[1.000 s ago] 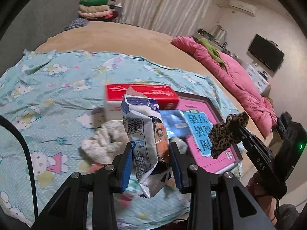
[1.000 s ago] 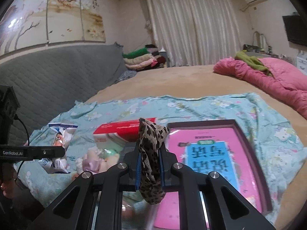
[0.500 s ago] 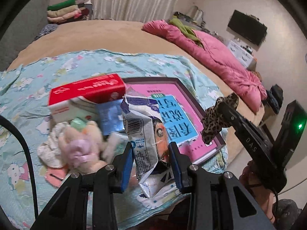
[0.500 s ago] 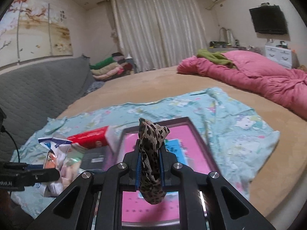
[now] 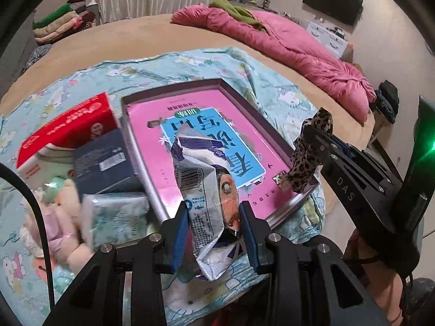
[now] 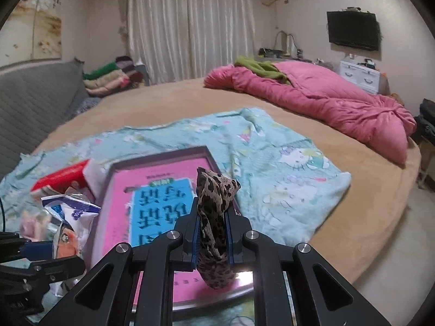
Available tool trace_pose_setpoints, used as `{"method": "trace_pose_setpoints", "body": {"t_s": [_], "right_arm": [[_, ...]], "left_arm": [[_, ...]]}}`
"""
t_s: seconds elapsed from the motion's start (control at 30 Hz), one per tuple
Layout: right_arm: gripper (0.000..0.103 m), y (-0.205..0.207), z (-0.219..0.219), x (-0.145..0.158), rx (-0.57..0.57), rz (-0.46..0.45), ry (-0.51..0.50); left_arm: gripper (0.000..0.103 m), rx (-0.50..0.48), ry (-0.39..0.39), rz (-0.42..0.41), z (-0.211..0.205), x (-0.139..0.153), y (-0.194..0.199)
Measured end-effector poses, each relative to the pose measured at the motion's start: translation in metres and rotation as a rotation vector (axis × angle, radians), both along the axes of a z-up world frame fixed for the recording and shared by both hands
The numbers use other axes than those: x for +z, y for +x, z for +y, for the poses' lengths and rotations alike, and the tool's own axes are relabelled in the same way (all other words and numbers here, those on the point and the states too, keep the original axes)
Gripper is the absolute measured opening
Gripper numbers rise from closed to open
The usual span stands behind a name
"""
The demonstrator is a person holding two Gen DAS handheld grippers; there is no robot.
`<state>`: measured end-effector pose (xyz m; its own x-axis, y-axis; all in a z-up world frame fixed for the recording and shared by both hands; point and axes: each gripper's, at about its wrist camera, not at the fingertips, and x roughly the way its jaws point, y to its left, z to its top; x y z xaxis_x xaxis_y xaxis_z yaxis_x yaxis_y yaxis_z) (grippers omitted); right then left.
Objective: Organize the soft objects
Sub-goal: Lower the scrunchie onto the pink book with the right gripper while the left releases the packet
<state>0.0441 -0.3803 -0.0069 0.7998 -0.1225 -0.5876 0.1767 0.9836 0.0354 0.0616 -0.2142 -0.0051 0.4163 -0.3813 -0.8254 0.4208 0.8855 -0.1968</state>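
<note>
**A:** How far along does the tidying look?

**B:** Mid-way at best. Both tools are loaded and nothing lies in the pink tray [image 5: 277, 146] yet. The left tool [image 5: 213, 231] is clamped on a crumpled snack bag [image 5: 206, 190], which sticks up between its blue pads. The right tool [image 6: 212, 240] is closed on a leopard-print scrunchie [image 6: 213, 212], the cloth bunched above and below the pads.

**B:** Where are those two things relative to the tray?

**A:** The bag is held up ahead of the left tool, over the tray's near edge. The scrunchie hangs over the tray's near corner, just ahead of the right tool, and is also seen to the right of the left tool [image 5: 310, 152]. Neither touches the tray, as far as can be told.

**A:** And what is left?

**B:** Quite a pile, to the left of the left tool: a plush toy [image 5: 62, 212], a pack of tissues [image 5: 117, 217], a dark blue box [image 5: 104, 163] and a red box [image 5: 70, 127], all crowded together on the patterned sheet [image 5: 190, 62] beside the tray.

**A:** So the sorting seems barely begun?

**B:** That is the likely reading; the two held things probably go down first, then the plush toy and tissues.
</note>
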Motion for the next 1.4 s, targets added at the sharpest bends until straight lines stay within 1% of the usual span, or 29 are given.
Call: {"method": "trace_pose_setpoints", "body": {"t_s": [0.13, 0.27, 0.37, 0.57, 0.67, 0.8, 0.93, 1.0, 1.07, 1.2, 1.4], "right_arm": [[0.015, 0.011, -0.003, -0.013, 0.019, 0.053, 0.021], [0.015, 0.019, -0.004, -0.027, 0.036, 0.105, 0.065], [0.017, 0.022, -0.004, -0.031, 0.047, 0.109, 0.099], [0.018, 0.031, 0.004, -0.038, 0.089, 0.145, 0.139], [0.022, 0.035, 0.005, -0.042, 0.096, 0.154, 0.165], [0.035, 0.038, 0.003, -0.046, 0.086, 0.168, 0.178], [0.04, 0.037, 0.0, -0.047, 0.076, 0.166, 0.194], [0.049, 0.037, -0.001, -0.047, 0.071, 0.166, 0.203], [0.053, 0.037, -0.003, -0.048, 0.07, 0.165, 0.223], [0.059, 0.034, -0.005, -0.045, 0.065, 0.144, 0.236], [0.064, 0.028, -0.007, -0.038, 0.058, 0.099, 0.239]], "left_arm": [[0.037, -0.013, 0.019, 0.03, -0.009, -0.015, 0.006], [0.037, -0.019, 0.025, 0.057, -0.015, -0.025, 0.013], [0.037, -0.027, 0.035, 0.065, -0.018, -0.032, 0.014], [0.037, -0.033, 0.048, 0.072, -0.024, -0.04, 0.015], [0.037, -0.026, 0.046, 0.084, -0.023, -0.044, 0.017], [0.037, -0.018, 0.041, 0.091, -0.022, -0.047, 0.019], [0.038, -0.011, 0.034, 0.101, -0.021, -0.049, 0.021], [0.038, -0.009, 0.028, 0.106, -0.021, -0.049, 0.022], [0.038, -0.007, 0.023, 0.111, -0.02, -0.05, 0.023], [0.038, 0.0, 0.014, 0.11, -0.019, -0.049, 0.024], [0.041, 0.009, 0.016, 0.121, -0.018, -0.049, 0.026]]}}
